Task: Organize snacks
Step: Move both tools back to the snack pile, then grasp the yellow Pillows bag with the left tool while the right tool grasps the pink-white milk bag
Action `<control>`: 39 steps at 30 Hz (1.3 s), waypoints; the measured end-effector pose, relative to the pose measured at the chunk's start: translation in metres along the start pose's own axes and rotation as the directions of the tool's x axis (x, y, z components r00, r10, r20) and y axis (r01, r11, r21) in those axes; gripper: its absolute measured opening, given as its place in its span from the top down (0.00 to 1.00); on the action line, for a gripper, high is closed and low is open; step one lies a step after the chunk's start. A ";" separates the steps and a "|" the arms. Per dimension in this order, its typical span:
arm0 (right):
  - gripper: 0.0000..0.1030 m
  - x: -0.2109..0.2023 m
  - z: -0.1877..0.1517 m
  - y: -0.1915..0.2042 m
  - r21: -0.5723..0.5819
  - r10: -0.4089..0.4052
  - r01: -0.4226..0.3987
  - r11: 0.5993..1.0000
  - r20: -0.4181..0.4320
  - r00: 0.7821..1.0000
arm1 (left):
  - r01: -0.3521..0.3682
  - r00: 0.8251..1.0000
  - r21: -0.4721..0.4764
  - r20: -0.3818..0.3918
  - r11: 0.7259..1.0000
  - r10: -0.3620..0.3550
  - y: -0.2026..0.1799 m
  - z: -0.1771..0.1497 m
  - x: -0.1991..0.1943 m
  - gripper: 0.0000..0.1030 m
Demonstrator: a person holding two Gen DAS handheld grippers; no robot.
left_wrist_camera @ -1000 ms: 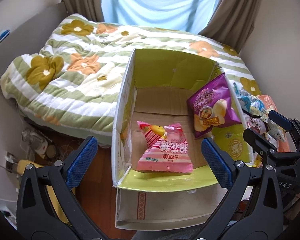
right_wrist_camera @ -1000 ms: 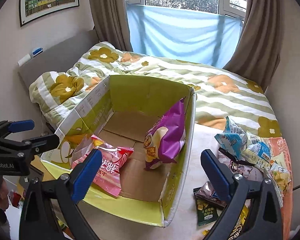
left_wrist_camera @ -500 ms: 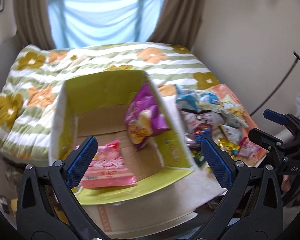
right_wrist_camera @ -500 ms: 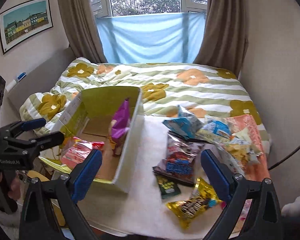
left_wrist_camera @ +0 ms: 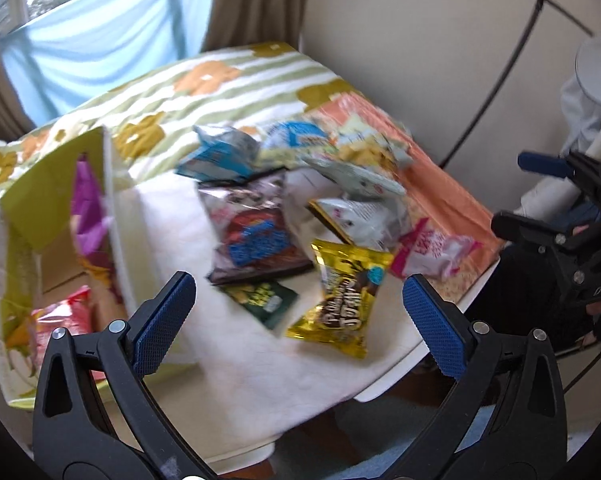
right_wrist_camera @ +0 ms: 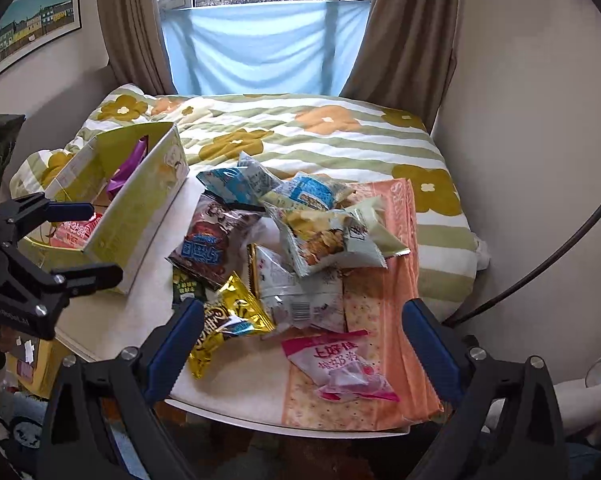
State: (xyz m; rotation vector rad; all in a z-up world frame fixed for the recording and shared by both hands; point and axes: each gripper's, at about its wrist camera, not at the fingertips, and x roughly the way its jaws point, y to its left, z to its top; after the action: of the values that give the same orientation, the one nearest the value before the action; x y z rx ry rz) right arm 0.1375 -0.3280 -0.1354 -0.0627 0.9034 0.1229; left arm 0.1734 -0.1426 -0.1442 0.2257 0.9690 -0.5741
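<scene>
I am holding my left tool [left_wrist_camera: 296, 308] wide open and empty over the tabletop [left_wrist_camera: 260, 368], and my right tool [right_wrist_camera: 300, 340] is gaping just as wide, gripping nothing. The snacks are lying heaped together right of the yellow box [right_wrist_camera: 140, 208], which is already holding a purple bag [right_wrist_camera: 128, 166] and a pink packet [right_wrist_camera: 76, 232]. The gold packet [left_wrist_camera: 340, 300] is sitting nearest my left tool, overlapping a small green packet [left_wrist_camera: 260, 298], so I am risking pinching both at once. The pink pouch [right_wrist_camera: 340, 364] is lying near the tabletop's edge on an orange cloth [right_wrist_camera: 384, 304]; a careless nudge could be sending it to the floor. The box's near wall is standing between the heap and its inside.
</scene>
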 end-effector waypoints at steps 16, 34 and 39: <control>0.05 0.092 -0.065 -0.034 -0.156 0.116 -0.144 0.977 -0.176 0.978 | -0.024 0.977 0.052 -0.212 0.998 0.034 -0.036 -0.038 0.118 0.06; 0.30 0.134 -0.080 -0.039 -0.231 0.044 -0.112 0.967 -0.283 0.958 | 0.012 0.967 0.128 -0.254 0.992 0.021 -0.038 -0.043 0.158 0.45; 0.39 0.138 -0.080 -0.038 -0.240 0.046 -0.122 0.963 -0.301 0.953 | 0.006 0.969 0.134 -0.247 0.991 0.028 -0.042 -0.042 0.154 0.54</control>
State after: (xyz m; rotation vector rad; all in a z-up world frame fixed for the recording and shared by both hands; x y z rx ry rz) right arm 0.1652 -0.3630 -0.2933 -0.2899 1.1839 0.3170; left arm 0.1874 -0.2143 -0.2919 0.4304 1.1722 -0.6109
